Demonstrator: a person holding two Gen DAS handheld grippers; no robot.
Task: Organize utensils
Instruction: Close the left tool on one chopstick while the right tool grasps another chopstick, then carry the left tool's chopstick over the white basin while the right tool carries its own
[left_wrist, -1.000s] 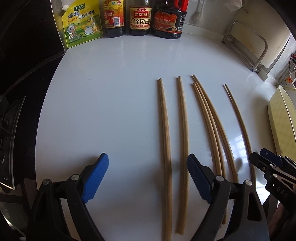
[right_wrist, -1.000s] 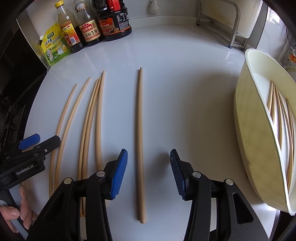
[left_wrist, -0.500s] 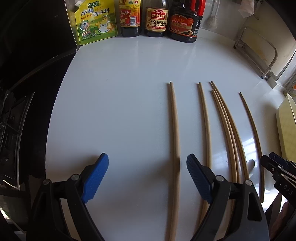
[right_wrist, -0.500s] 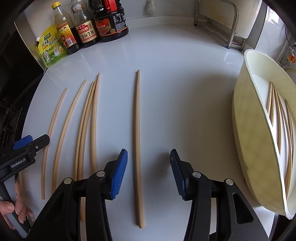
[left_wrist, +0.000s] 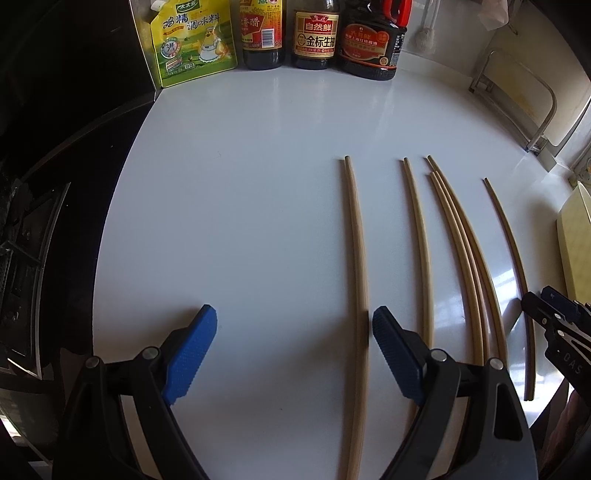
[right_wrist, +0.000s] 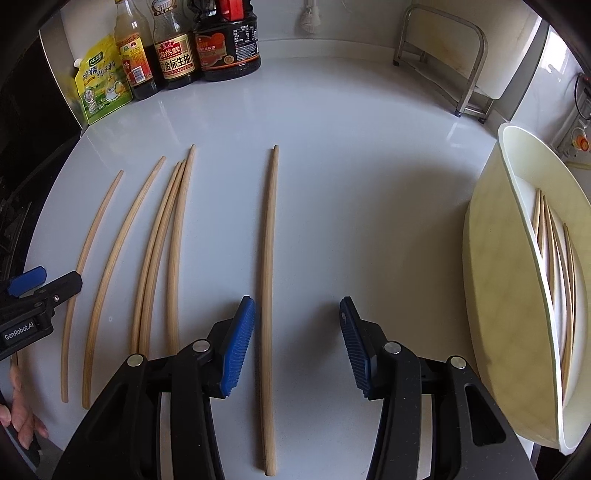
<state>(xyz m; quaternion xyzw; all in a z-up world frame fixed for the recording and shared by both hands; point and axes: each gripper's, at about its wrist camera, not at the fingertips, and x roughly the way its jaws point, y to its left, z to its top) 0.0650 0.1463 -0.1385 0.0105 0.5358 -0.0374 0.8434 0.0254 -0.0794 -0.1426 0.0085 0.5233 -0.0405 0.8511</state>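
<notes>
White countertop (right_wrist: 369, 184) carries everything; a cream tray (right_wrist: 495, 295) at its right edge holds several chopsticks (right_wrist: 554, 258). Six more bamboo chopsticks (right_wrist: 177, 240) lie loose on the counter. The right gripper (right_wrist: 297, 343) hovers with jaws spread around a lone chopstick (right_wrist: 269, 258), not touching it. The left gripper (left_wrist: 291, 350) stands wide open, empty, another chopstick (left_wrist: 358, 258) just inside its right finger

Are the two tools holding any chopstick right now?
No. Both the left tool and the right tool are open and empty; a chopstick lies loose between the right one's fingers.
</notes>
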